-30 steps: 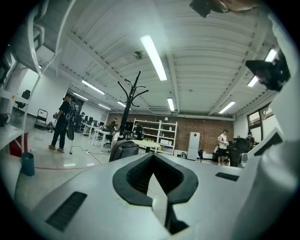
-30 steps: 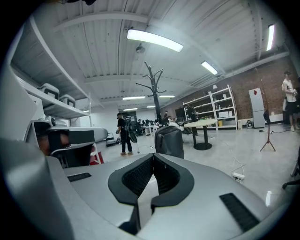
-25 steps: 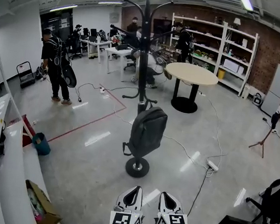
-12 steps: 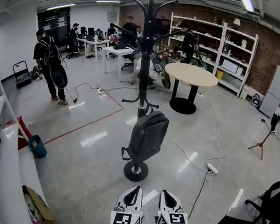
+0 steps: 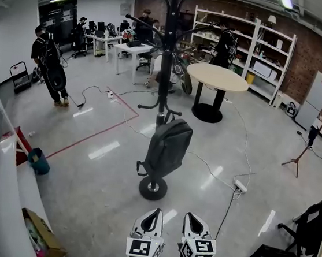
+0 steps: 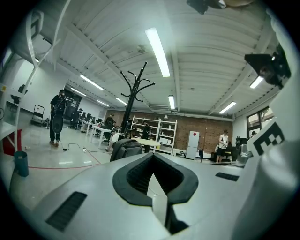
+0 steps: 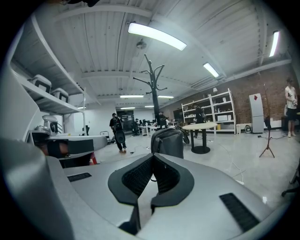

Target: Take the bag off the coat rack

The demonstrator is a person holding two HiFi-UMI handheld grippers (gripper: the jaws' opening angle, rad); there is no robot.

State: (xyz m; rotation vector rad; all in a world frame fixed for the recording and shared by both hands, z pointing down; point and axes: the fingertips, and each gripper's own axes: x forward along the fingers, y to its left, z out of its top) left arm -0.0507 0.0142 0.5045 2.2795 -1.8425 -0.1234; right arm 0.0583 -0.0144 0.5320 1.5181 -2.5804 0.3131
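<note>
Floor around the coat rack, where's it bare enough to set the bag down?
Bare floor lies between the coat rack's base, the red tape line and the cardboard box. Right of the base it's crowded: a cable runs to a power strip. Behind stands the round table.
</note>
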